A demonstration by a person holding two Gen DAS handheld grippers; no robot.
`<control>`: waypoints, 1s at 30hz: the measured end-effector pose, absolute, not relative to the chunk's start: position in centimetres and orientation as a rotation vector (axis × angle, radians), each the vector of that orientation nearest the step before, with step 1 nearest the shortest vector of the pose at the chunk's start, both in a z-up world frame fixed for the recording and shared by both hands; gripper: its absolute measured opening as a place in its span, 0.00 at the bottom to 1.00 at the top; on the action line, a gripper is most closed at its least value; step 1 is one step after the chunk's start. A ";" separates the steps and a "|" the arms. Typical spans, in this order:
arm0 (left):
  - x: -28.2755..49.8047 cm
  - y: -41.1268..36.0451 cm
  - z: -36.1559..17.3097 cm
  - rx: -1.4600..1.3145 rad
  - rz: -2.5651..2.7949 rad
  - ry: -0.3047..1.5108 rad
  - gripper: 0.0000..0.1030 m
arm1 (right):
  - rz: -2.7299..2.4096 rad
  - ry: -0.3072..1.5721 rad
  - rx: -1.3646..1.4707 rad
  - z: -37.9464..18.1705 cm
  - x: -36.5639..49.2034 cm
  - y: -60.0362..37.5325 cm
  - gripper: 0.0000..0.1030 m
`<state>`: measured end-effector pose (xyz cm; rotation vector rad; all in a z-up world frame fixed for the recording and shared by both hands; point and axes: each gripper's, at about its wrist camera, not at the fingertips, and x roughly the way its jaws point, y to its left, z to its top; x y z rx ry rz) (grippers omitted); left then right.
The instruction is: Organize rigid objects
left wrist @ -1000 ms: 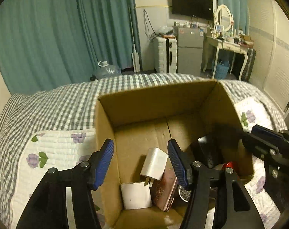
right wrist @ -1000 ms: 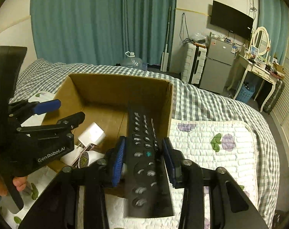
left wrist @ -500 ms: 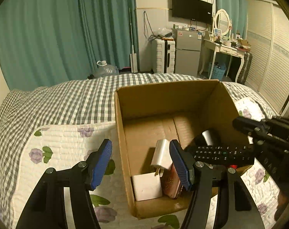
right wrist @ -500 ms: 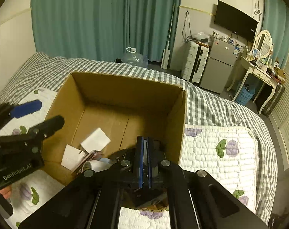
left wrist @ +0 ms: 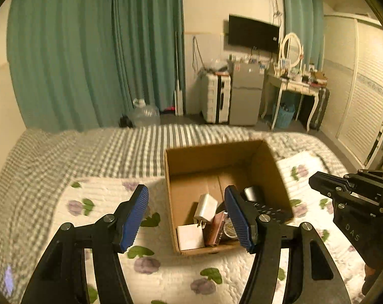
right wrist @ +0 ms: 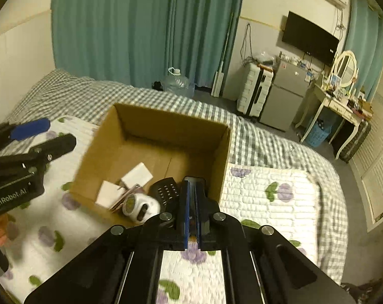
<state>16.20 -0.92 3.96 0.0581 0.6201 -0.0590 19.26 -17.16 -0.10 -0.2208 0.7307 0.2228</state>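
An open cardboard box [left wrist: 211, 157] [right wrist: 153, 126] stands on the bed. Inside lie a black remote [right wrist: 166, 190] [left wrist: 270, 209], a white charger plug [left wrist: 205, 206], a white square block [left wrist: 190, 236] [right wrist: 106, 193], a pinkish case [left wrist: 214, 230] and a white round gadget [right wrist: 140, 207]. My left gripper [left wrist: 186, 217] is open and empty, above the box's near left corner. My right gripper [right wrist: 191, 202] is shut and empty, above the box's near right corner; it shows at the right in the left wrist view [left wrist: 318, 182].
The bed has a white floral quilt [right wrist: 267, 197] over a grey checked sheet [left wrist: 90, 147]. Beyond the bed stand teal curtains, a water jug [left wrist: 143, 114], a white suitcase [left wrist: 215, 101], a small fridge [left wrist: 246, 93] and a dressing table [left wrist: 295, 86].
The right gripper let the black remote go into the box, closed its jaws and drew back. Both grippers have pulled up and away from the box.
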 end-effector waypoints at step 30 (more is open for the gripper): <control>2.1 -0.7 2.2 -0.013 0.098 0.414 0.73 | 0.243 0.463 -0.070 0.8 3.7 -20.7 1.00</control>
